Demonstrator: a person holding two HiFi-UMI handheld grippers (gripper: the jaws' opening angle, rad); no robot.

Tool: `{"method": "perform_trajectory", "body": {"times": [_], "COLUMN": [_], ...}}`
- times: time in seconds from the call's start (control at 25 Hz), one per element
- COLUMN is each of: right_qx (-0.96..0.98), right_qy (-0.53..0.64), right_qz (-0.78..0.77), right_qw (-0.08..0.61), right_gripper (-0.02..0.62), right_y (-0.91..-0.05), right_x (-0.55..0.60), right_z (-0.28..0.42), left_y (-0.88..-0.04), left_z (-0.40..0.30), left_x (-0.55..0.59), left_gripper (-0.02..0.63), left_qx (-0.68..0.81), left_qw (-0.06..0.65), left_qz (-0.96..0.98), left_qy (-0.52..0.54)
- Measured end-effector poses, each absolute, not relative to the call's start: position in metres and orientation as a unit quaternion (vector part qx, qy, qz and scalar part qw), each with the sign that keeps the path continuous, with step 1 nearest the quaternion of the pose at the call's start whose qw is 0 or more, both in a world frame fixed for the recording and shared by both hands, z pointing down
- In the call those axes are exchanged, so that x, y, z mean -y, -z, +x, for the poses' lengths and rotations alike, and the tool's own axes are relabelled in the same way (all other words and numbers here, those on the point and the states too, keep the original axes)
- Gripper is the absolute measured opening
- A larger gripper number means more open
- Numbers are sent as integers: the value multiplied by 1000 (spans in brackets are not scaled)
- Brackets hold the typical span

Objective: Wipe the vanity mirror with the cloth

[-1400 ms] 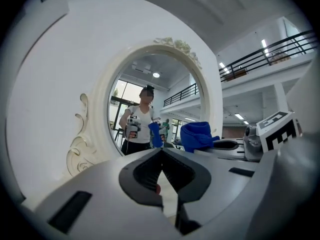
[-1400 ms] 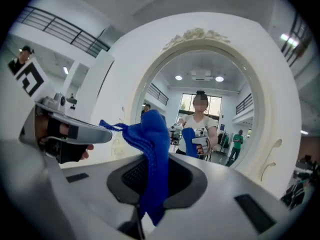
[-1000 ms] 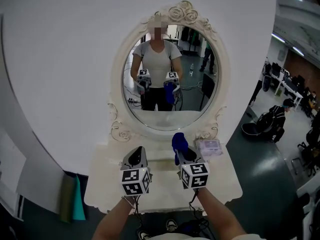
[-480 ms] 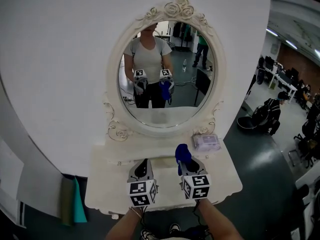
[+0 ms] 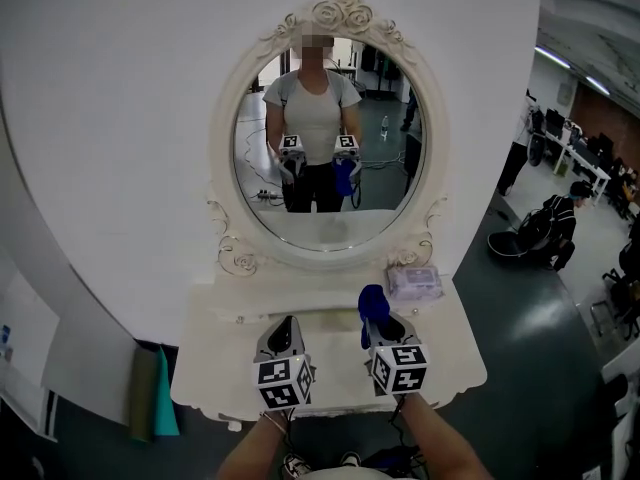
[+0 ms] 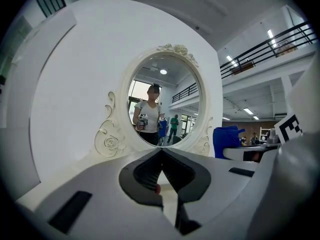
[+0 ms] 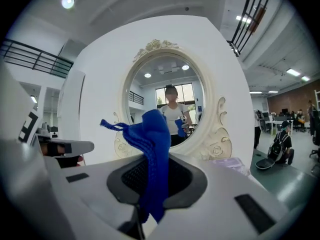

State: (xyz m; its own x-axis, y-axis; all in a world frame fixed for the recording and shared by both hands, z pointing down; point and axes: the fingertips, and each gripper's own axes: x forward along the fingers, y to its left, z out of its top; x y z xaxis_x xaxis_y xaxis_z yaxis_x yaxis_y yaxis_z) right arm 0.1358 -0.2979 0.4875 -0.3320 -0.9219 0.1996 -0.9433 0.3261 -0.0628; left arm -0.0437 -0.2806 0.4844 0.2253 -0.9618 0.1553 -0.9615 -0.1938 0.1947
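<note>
Clamping the blue cloth [image 5: 371, 303] upright in the jaws of the right gripper [image 5: 376, 318], short of the glass, and pressing the jaws of the left gripper [image 5: 287, 326] together on nothing. Hovering both over the white desk [image 5: 215, 363], facing the ornate oval vanity mirror [image 5: 330, 138] mounted on a curved white wall [image 5: 120, 118]. Sharing that desk with a lilac tissue pack [image 5: 414, 284] at its right rear, beside dark green office floor [image 5: 500, 298].
</note>
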Motion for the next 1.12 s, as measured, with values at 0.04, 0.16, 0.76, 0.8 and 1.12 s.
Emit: {"method": "perform_trajectory", "body": {"times": [0.04, 0.16, 0.76, 0.8, 1.12], "right_qx": [814, 819, 836, 836, 834], "right_qy": [-87, -92, -94, -93, -93], "right_qz": [571, 563, 537, 538, 540], "right_qw": [62, 57, 60, 62, 67], "right_gripper": [66, 66, 66, 66, 66], "right_y": [-488, -488, -486, -486, -490], "right_x": [298, 300, 292, 292, 293], "right_z": [135, 132, 115, 115, 115], "left_y": [-483, -479, -480, -480, -483], "left_z": [-43, -43, -37, -36, -35], "left_x": [280, 278, 272, 272, 275], "left_gripper": [5, 5, 6, 5, 5], "left_qx": [624, 629, 637, 637, 635], "left_qw": [123, 118, 119, 120, 123], "left_qz": [772, 769, 762, 762, 763], "left_qy": [0, -1, 1, 1, 1]}}
